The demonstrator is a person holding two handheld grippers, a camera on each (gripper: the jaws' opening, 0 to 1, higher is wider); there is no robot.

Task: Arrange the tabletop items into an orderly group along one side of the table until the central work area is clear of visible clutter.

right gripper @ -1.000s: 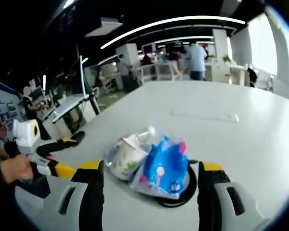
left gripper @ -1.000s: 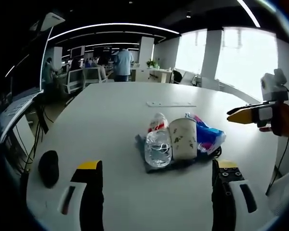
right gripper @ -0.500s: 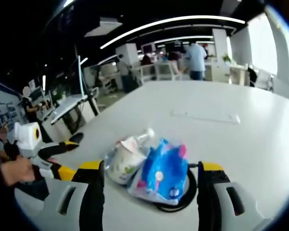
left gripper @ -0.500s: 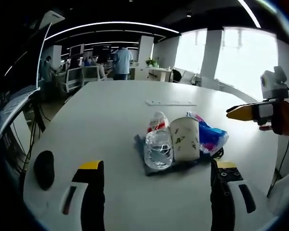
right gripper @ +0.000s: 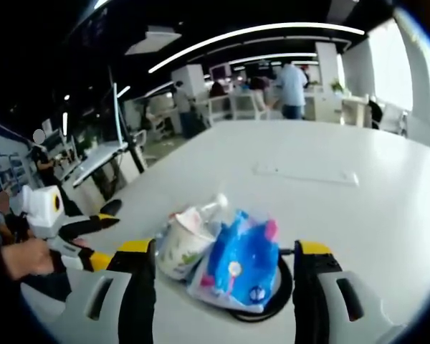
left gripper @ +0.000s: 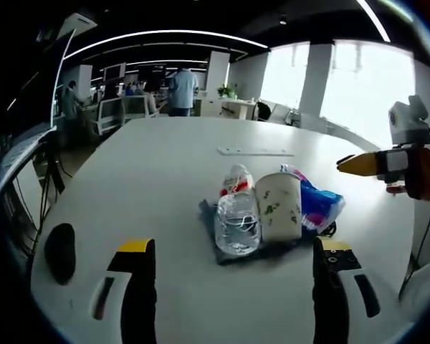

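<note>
- Office space with ceiling light strips surrounds your white bench (left gripper: pixel 165 165).
- At the far left of the left gripper view, a black mouse (left gripper: pixel 59 251) lies apart from the pile; it sits nearer that edge than a second ago.
- Your left gripper (left gripper: pixel 229 287) has its fingers wide, empty.
- Ahead lies a water bottle (left gripper: pixel 236 218), cap away from you, touching an upright paper cup (left gripper: pixel 278 208); contents unclear.
- A blue packet (right gripper: pixel 240 261) rests on a black cable coil (right gripper: pixel 279 283), between your right gripper (right gripper: pixel 226 287) fingers, wide apart.

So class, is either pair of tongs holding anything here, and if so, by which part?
Nothing is held. The left tongs and right tongs are both open, short of the items.
</note>
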